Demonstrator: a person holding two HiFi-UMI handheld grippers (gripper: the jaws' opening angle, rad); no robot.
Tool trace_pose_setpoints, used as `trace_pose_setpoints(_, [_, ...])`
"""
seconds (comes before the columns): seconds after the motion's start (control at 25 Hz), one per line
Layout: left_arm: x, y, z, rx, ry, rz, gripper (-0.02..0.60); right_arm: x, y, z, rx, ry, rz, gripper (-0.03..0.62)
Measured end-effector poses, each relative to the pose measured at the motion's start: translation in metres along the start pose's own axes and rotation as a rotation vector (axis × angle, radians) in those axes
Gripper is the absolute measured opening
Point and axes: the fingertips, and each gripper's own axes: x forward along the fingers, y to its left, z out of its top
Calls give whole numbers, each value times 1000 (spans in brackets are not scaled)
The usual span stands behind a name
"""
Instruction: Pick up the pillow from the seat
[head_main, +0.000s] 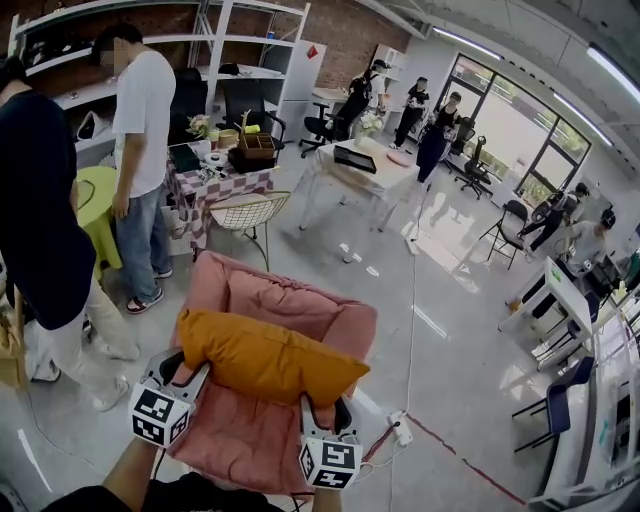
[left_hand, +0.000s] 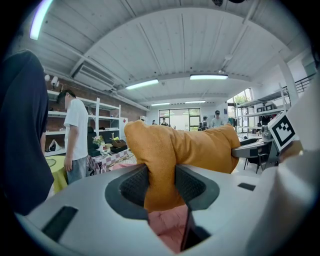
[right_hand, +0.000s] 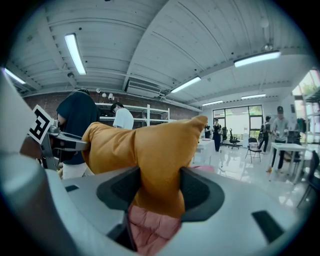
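Left tongs (left_hand: 160, 186) and right tongs (right_hand: 157, 192) clamped on pillow (head_main: 265, 360) ends, plump mustard-orange fabric, pink seat (head_main: 240, 440) beneath

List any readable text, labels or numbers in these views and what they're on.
No readable words or numbers anywhere.
Black-and-white square markers on the cubes of the left gripper and right gripper: patterns, no letters.
Small red sign on the tall white cabinet: too small to read.
The orange fabric pillow: no print.
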Motion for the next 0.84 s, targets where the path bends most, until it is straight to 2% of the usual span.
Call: trace_pose_setpoints(0.84, [-8, 10, 4, 3, -29, -17, 166, -5, 13, 7, -6, -13, -16, 265])
